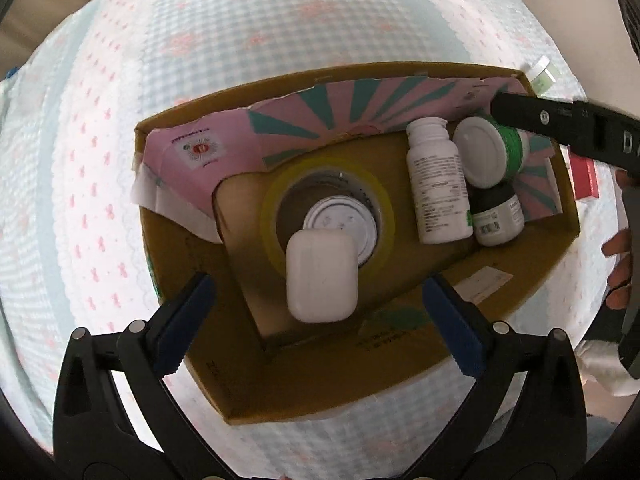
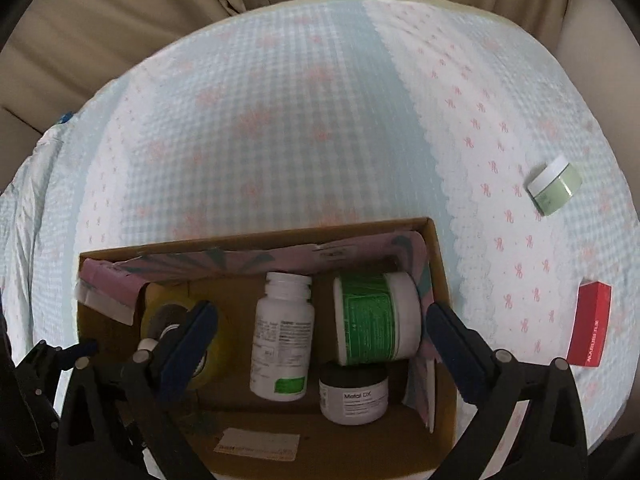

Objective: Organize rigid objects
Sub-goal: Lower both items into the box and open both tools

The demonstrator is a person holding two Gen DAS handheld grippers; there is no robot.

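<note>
Both grippers hang over an open cardboard box (image 1: 400, 344) on a bedspread (image 1: 240, 40). The left gripper (image 1: 318, 308) gapes wide, empty, above a white case (image 1: 321, 276) resting on a tape roll (image 1: 276, 196). The right gripper (image 2: 322, 334) gapes equally, empty, over a white bottle (image 2: 282, 336) and green-labelled jar (image 2: 376, 316). Farther right lie a pale green jar (image 2: 554, 186) and red box (image 2: 590, 324).

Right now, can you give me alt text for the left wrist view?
Open left gripper hangs over a cardboard box, above a white case resting on a tape roll. A white bottle and two jars lie at the box's right end.
</note>
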